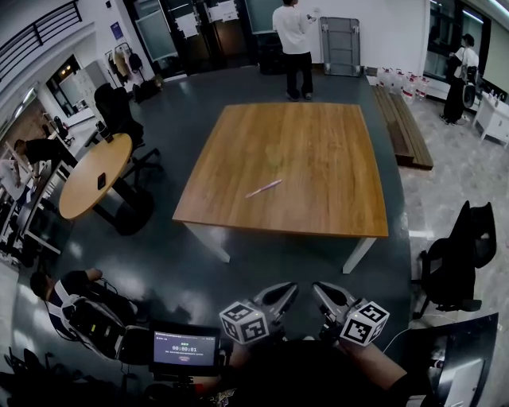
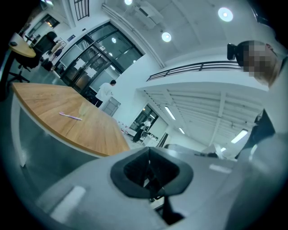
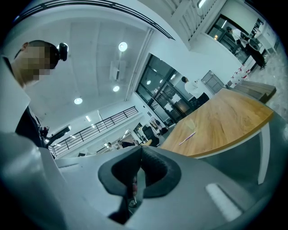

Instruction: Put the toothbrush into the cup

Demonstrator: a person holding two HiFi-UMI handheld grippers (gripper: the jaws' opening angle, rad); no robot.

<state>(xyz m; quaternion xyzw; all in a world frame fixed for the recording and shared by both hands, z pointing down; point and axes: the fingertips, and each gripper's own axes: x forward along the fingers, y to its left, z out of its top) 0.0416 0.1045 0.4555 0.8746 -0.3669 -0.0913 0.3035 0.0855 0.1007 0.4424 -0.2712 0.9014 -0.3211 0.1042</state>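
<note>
L claw (image 1: 288, 289) & R claw (image 1: 320, 289) sit side by side at the bottom of the head view, over dark floor (image 1: 238, 262), well apart from the wooden bench (image 1: 326, 135). Both are pressed together, nothing btwn the pads. The pink toothbrush (image 1: 263, 188) lies flat near the bench's centre, slanted. What looks like a faint clear cup (image 1: 275, 157) stands just beyond it, not touching. A person (image 1: 293, 48) stands past the far edge.

We read only one thing: the small screen (image 1: 184, 348) just left of the left gripper (image 1: 289, 288) shows digits that look like 00:00:01. The line above them is too small for us, as are the papers (image 1: 188, 24) on the doors far ahead of it.
</note>
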